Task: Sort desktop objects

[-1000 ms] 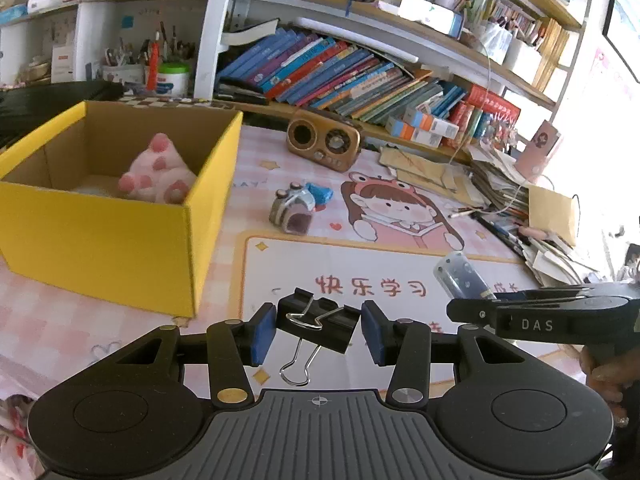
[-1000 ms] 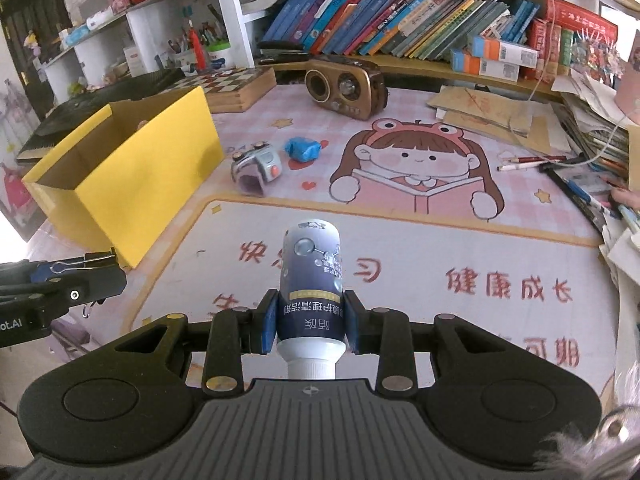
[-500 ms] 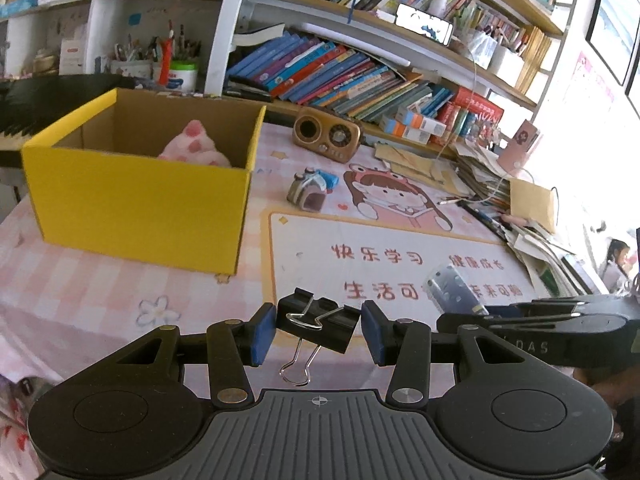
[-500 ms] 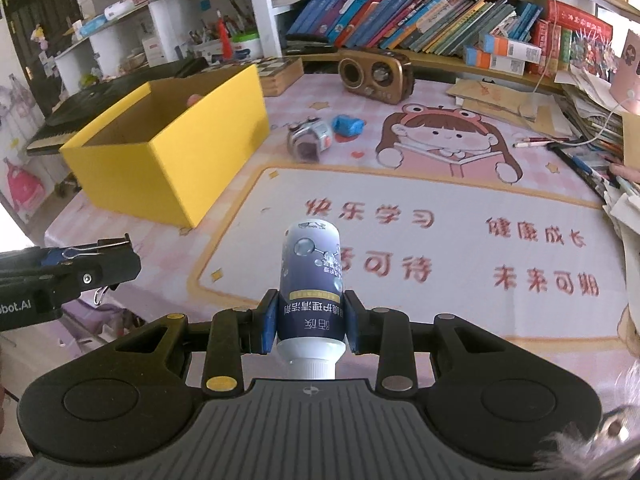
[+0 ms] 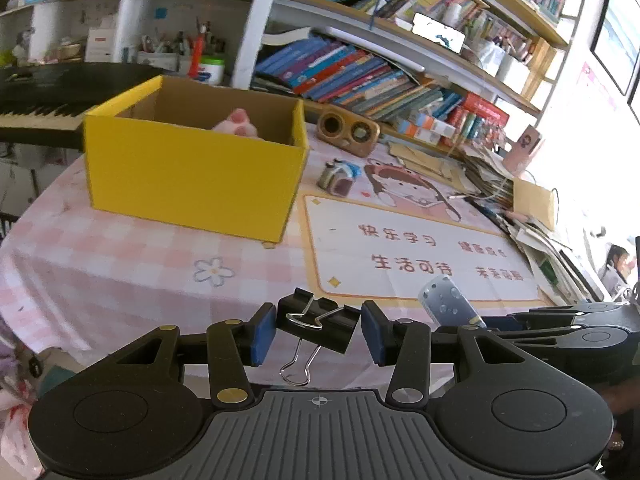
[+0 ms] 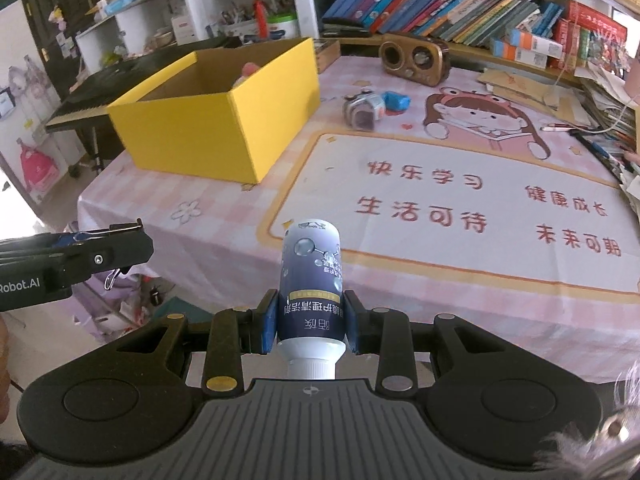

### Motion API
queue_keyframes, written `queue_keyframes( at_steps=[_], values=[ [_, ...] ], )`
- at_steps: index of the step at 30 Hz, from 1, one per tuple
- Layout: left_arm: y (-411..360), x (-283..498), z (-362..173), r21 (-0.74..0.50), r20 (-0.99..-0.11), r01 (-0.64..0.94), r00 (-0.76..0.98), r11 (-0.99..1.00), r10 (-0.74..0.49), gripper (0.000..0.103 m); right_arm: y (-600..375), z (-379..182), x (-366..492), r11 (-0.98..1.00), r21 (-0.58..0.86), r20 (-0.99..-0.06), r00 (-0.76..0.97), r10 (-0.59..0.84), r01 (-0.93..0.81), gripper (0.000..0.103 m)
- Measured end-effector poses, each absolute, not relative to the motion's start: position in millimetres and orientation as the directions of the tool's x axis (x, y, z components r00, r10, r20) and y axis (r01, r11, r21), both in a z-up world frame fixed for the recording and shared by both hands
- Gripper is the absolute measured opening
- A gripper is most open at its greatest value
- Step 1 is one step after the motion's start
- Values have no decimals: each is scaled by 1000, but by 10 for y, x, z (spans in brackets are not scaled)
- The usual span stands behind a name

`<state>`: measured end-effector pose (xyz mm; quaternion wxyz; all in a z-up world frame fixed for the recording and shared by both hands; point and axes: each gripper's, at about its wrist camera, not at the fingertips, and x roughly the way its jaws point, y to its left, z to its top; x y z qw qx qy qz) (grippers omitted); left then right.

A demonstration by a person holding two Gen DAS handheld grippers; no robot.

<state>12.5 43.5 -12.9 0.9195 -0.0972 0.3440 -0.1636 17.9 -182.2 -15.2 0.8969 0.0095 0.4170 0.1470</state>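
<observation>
My left gripper [image 5: 319, 334] is shut on a black binder clip [image 5: 320, 322], whose wire handle hangs down. It hovers off the near edge of the table. My right gripper [image 6: 310, 322] is shut on a dark blue bottle [image 6: 312, 276], white cap toward the camera, also just off the table's front edge. In the left wrist view the bottle [image 5: 444, 300] shows at lower right. In the right wrist view the left gripper [image 6: 100, 256] shows at left. A yellow box [image 5: 192, 176] [image 6: 208, 128] stands open at the far left with a pink plush toy [image 5: 238, 122] inside.
A small silver gadget [image 6: 364, 110] and a blue object [image 6: 396, 101] lie by the cartoon mat [image 6: 460, 200]. A brown speaker [image 6: 414, 58] stands at the back. Paper piles [image 5: 520, 220] crowd the right edge. Book shelves rise behind, and a keyboard [image 5: 36, 114] sits left.
Both grippers have drawn back from over the mat to beyond the table's near edge, each keeping its object. The box and mat now look farther away.
</observation>
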Motion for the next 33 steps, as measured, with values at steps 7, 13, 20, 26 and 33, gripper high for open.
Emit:
queue_keyframes(
  at_steps=[7,13,20,26,33],
  values=[
    [632,5,-114,-288,-593,189,735,939,-329,45,-1581,-142,133,939,140,-744,591,310,-315,31],
    [814,-79,-86,-286,-583,137,761,948,-286,45,-1368,-117,170,915,137,-738,577,350,-379,31],
    [929,-116,-63,-281,-576,105,776,954,-255,45,-1208,-99,199,897,135,-731,569,377,-420,31],
    [999,-139,-48,-280,-570,93,785,956,-243,45,-1123,-81,204,889,134,-726,567,389,-438,31],
    [1062,-124,21,-285,-552,80,801,955,-231,45,-1047,-35,232,884,136,-722,567,397,-446,31]
  ],
)
